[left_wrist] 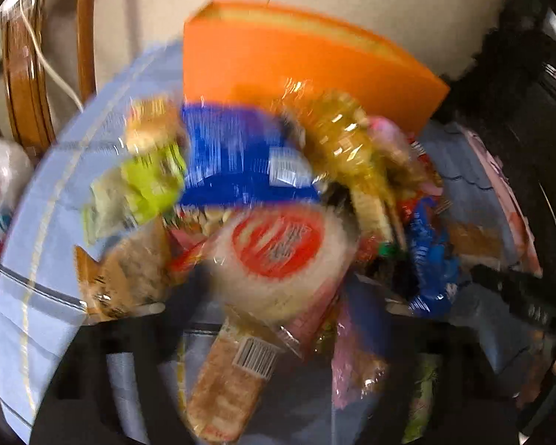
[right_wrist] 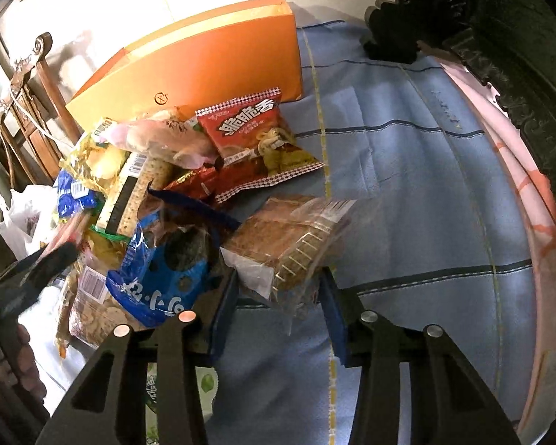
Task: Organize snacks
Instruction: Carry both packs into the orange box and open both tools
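1. Clear-wrapped brown cake pack [right_wrist: 296, 241] sits between the right gripper [right_wrist: 278, 289] pads, which pinch it narrowly.
2. Snack pile [right_wrist: 148, 193] lies just left of it; orange box [right_wrist: 211, 63] beyond.
3. Left gripper [left_wrist: 278, 333] over the pile (blurred): grip unclear.
4. Blue cloth [right_wrist: 407, 148] underneath.
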`<state>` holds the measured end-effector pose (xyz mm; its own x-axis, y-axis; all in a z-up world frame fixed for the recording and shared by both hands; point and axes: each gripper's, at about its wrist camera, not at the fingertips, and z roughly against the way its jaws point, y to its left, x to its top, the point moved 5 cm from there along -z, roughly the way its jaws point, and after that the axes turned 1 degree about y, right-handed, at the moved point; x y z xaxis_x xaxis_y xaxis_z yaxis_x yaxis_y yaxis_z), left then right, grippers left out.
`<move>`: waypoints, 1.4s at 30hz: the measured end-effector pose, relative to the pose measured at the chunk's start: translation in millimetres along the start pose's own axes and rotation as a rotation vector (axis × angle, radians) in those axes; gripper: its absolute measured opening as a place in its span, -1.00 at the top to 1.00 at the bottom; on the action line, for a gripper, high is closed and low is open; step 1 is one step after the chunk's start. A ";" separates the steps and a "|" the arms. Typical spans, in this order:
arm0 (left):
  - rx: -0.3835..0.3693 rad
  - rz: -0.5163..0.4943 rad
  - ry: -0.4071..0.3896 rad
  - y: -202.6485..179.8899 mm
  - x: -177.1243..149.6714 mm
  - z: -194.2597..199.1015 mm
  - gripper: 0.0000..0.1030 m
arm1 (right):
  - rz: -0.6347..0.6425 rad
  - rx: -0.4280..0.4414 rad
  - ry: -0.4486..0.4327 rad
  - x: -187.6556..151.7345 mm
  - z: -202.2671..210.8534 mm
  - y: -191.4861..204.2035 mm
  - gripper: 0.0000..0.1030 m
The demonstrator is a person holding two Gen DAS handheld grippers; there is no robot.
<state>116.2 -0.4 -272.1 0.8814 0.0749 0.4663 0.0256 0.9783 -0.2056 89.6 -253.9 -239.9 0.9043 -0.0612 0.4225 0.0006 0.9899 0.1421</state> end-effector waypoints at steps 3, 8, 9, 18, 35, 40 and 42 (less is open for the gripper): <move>0.009 -0.021 0.000 -3.2 5.6 -4.3 -0.18 | 0.000 -0.001 -0.001 0.4 0.2 0.1 0.15; -0.077 -0.014 -0.050 -4.0 8.5 7.2 0.24 | -0.015 0.012 -0.034 4.3 6.3 -0.6 0.23; -0.086 -0.024 -0.056 -4.8 8.4 10.1 0.30 | -0.016 0.020 -0.042 5.6 8.3 -0.4 0.28; -0.191 -0.049 -0.108 -8.0 11.0 42.9 0.73 | -0.070 0.106 -0.098 18.2 34.3 -3.4 0.78; -0.235 -0.091 -0.263 -26.0 82.0 134.1 0.73 | -0.011 0.211 -0.300 88.4 136.2 30.6 0.92; -0.237 -0.088 -0.293 -35.5 144.9 153.6 0.73 | 0.055 0.232 -0.383 153.3 170.6 50.0 0.92; -0.230 -0.088 -0.296 -37.9 174.0 153.5 0.73 | 0.094 0.229 -0.420 189.5 180.2 63.0 0.92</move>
<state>196.2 5.2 -51.2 0.6980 0.0777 0.7119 0.2301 0.9171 -0.3257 184.1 -226.3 10.4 0.6452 -0.0658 0.7612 -0.2099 0.9427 0.2594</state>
